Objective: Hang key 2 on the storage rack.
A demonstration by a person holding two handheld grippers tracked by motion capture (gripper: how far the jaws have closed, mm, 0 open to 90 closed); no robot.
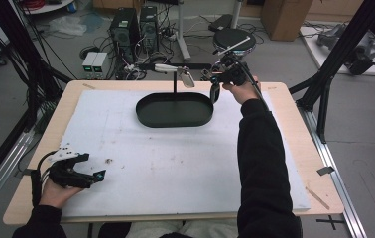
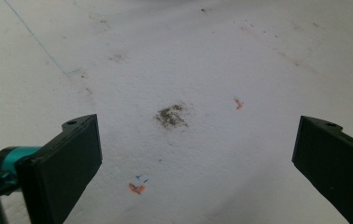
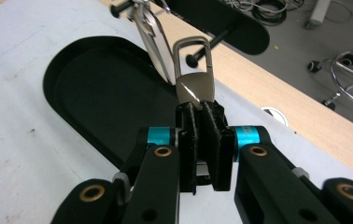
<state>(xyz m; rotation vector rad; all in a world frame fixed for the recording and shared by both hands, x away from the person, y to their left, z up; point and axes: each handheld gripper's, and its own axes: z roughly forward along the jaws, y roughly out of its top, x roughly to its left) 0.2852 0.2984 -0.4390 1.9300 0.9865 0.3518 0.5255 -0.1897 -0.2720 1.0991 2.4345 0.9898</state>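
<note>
**Right tool clamped on a metal clip above the tray**

The right tool (image 3: 201,140) has its two black jaws pressed together on the rounded base of a silver metal clip (image 3: 194,88). The clip's loop stands above the jaws, just beside a thin metal hook (image 3: 153,44) that hangs from a small black stand (image 1: 175,82). In the high view the right tool (image 1: 215,91) sits at the far right end of the black oval tray (image 1: 174,110), and the stand rises at the tray's far rim.

The left tool (image 1: 93,174) rests low near the front left corner of the white surface (image 1: 175,163), well apart from the tray. Its jaws stand wide apart with nothing between them, over a small dark smudge (image 2: 171,115) on the surface.
</note>
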